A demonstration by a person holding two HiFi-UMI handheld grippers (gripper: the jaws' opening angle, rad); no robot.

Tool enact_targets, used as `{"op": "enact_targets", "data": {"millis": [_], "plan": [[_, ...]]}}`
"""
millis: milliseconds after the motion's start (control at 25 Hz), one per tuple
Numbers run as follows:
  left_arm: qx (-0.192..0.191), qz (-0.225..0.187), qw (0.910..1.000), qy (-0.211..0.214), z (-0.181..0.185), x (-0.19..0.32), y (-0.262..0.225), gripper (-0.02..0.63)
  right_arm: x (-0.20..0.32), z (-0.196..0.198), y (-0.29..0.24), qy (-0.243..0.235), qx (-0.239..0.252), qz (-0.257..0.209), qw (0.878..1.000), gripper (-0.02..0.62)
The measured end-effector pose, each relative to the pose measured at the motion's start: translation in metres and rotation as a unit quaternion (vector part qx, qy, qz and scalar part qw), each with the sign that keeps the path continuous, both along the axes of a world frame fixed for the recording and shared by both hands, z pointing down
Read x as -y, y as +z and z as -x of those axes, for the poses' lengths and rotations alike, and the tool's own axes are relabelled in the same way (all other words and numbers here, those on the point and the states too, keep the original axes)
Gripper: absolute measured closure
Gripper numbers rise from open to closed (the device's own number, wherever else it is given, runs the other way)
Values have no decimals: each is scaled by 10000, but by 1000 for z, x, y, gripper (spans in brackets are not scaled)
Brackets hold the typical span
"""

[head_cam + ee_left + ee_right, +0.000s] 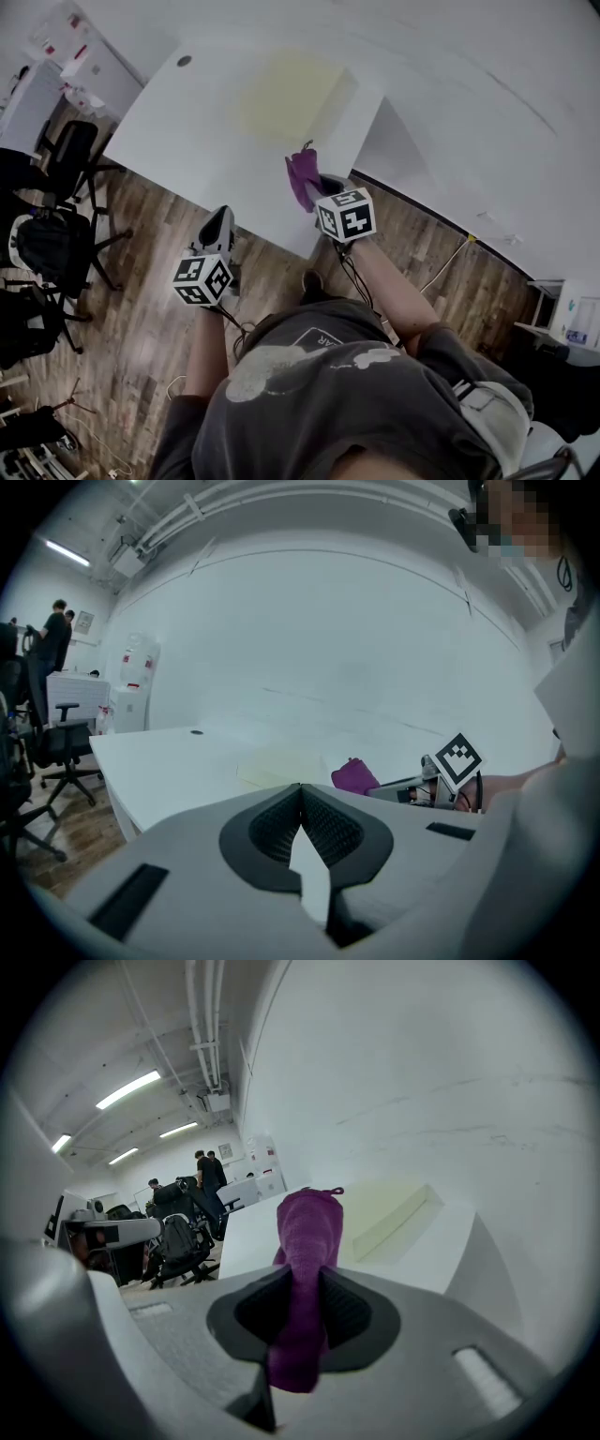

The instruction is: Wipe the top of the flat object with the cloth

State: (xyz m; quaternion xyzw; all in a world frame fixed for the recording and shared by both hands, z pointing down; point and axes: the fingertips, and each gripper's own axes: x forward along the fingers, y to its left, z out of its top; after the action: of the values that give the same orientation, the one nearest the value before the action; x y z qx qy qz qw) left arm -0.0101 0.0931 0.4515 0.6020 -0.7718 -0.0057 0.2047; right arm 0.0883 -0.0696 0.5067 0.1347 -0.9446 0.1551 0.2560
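The white counter point(178, 141) stood on a wood floor point(141, 319). On its right half lay the flat pad point(286, 94), pale yellow and so washed out that its edges were hard to trace. Black chairs point(70, 159) crowded the counter's left side, well apart from the pad. The purple cloth point(303, 180) rose over the counter's near edge, near the pad, pinched in the fingers of the right gripper point(302, 1274) and hiding their tips in the head view. The left gripper point(300, 789) hung over the floor beside the counter, fingers pressed together on nothing.
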Motion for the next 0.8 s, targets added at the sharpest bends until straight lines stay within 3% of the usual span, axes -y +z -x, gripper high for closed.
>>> {"op": "enact_targets", "data": {"millis": [480,800], "plan": [[-12,-69,10000,-11,32,60,-12,609,59,15,1,168,148,73,9997,522],[-87,-76,9987,495,62,109,-4,609,92,11,-3,753,58,-45,9971,522]]}}
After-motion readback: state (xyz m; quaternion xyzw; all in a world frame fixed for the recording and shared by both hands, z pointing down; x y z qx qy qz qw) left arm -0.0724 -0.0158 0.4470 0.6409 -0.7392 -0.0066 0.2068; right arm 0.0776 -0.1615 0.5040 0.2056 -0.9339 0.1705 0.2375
